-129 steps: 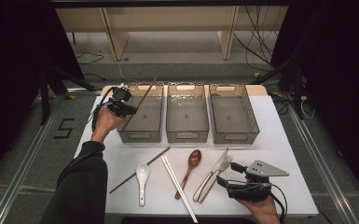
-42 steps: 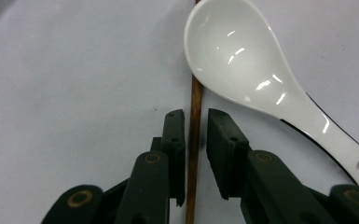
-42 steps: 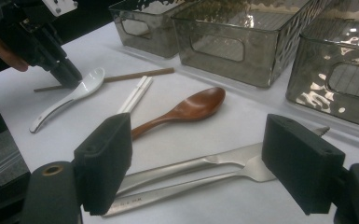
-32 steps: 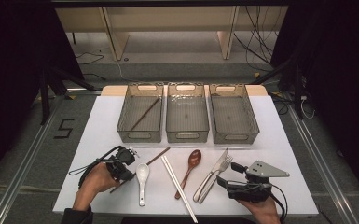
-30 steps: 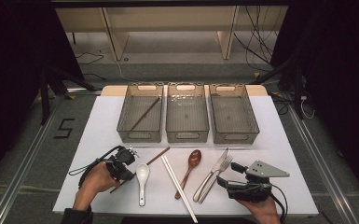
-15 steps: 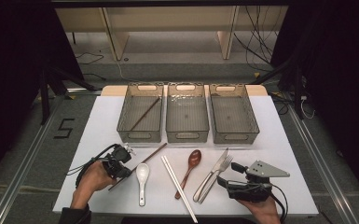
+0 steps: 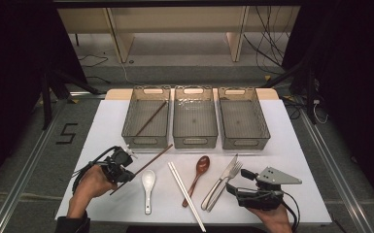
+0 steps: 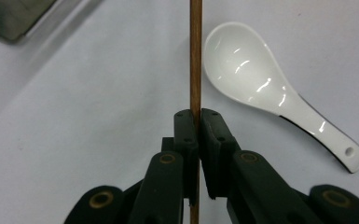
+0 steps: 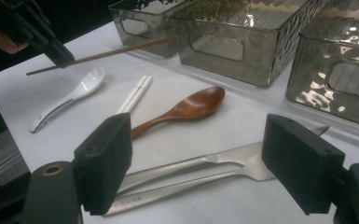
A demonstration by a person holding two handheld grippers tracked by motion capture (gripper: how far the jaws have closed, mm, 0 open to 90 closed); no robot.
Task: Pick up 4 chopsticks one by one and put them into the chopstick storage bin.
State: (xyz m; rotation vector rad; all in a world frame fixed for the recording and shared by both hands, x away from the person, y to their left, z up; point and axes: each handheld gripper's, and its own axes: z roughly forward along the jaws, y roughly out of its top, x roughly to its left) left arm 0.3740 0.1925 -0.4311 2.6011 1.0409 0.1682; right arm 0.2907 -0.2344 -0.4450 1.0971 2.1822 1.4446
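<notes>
Colours of the cutlery, bins and grippers on the table.
Brown chopstick [image 8: 195,56]; glossy white spoon [image 8: 270,88]; reddish-brown wooden spoon [image 9: 182,111]; pair of white chopsticks [image 7: 186,194]; silver knife [image 7: 219,183] and fork [image 7: 227,182]; three smoky grey translucent bins [image 7: 195,118] with a dimpled texture; white table [image 7: 296,160]; black left gripper [image 8: 196,122]; black right gripper [image 9: 210,163] with a grey plate [image 7: 277,175].

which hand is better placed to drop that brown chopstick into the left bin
Left. The left gripper is already shut on the brown chopstick, near the left bin; the right gripper sits open by the fork.
</notes>
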